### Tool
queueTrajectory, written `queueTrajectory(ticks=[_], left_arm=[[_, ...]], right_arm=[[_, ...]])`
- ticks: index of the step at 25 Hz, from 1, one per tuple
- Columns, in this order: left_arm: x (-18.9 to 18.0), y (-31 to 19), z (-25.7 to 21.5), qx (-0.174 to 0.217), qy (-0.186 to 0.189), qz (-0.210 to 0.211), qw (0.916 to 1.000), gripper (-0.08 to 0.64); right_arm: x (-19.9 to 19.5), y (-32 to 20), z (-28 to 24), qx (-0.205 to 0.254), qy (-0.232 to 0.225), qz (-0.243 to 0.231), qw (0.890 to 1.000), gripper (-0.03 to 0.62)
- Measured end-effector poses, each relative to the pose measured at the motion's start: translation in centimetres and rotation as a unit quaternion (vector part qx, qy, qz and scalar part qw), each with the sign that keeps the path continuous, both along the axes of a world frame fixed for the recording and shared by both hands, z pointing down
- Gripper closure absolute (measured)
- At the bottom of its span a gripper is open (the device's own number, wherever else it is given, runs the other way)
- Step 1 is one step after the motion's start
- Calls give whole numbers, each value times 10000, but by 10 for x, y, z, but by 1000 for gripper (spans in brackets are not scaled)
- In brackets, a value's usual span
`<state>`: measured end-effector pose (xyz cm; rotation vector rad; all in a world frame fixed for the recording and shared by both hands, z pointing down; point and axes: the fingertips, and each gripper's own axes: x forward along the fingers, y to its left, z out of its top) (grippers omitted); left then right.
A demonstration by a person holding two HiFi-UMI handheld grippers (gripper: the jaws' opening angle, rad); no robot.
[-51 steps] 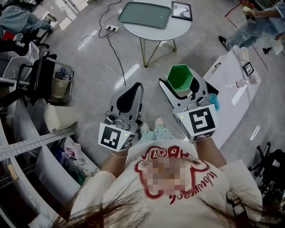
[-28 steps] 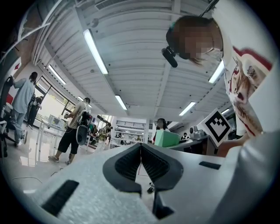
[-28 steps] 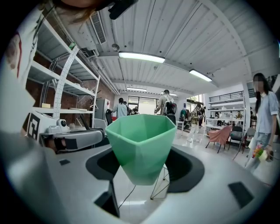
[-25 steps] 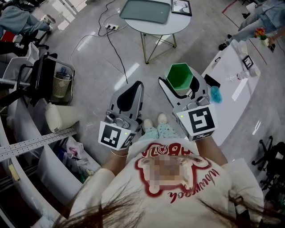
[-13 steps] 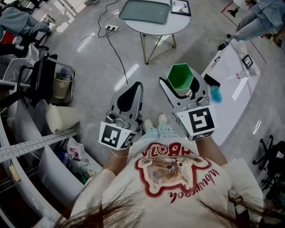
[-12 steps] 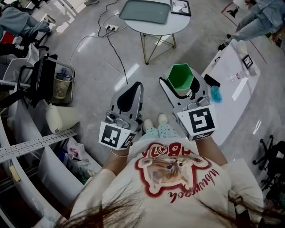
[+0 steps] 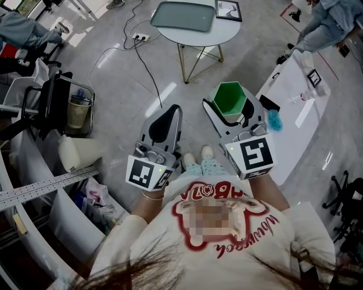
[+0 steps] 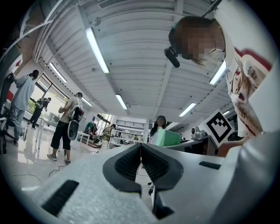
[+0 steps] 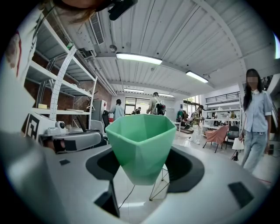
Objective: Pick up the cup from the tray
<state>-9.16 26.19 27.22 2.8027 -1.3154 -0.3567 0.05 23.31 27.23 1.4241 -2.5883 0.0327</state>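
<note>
Where the cup sits, head view: the green cup (image 7: 229, 99) is pinched between the jaws of the right tongs (image 7: 231, 109). It is upright with its mouth up, held above the floor in front of the person.
Left tongs, head view: the left tongs (image 7: 172, 113) are held just beside the right tongs, apart from them, pointing the same way.
Tray, head view: the grey-green tray (image 7: 184, 16) lies on the round bench (image 7: 227, 35), well apart from the cup and beyond both tongs.
Left tongs, left gripper view: the left tongs (image 8: 141, 146) are pressed together, their dark pads meeting along one line. The cup (image 8: 168, 137) shows beyond them to the right.
Right tongs, right gripper view: the right tongs (image 9: 143, 168) clamp the cup (image 9: 141, 140) from both sides at its narrower lower half. The cup's faceted rim stands above the jaws.
</note>
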Motion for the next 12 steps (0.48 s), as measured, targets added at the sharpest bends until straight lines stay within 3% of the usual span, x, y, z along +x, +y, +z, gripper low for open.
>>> queueTrajectory(ticks=[12], left_arm=[[2,-6,0,19,-2,-7,10000,546]], right_arm=[[-2,-6,-1,35,-37,-77,10000,290]])
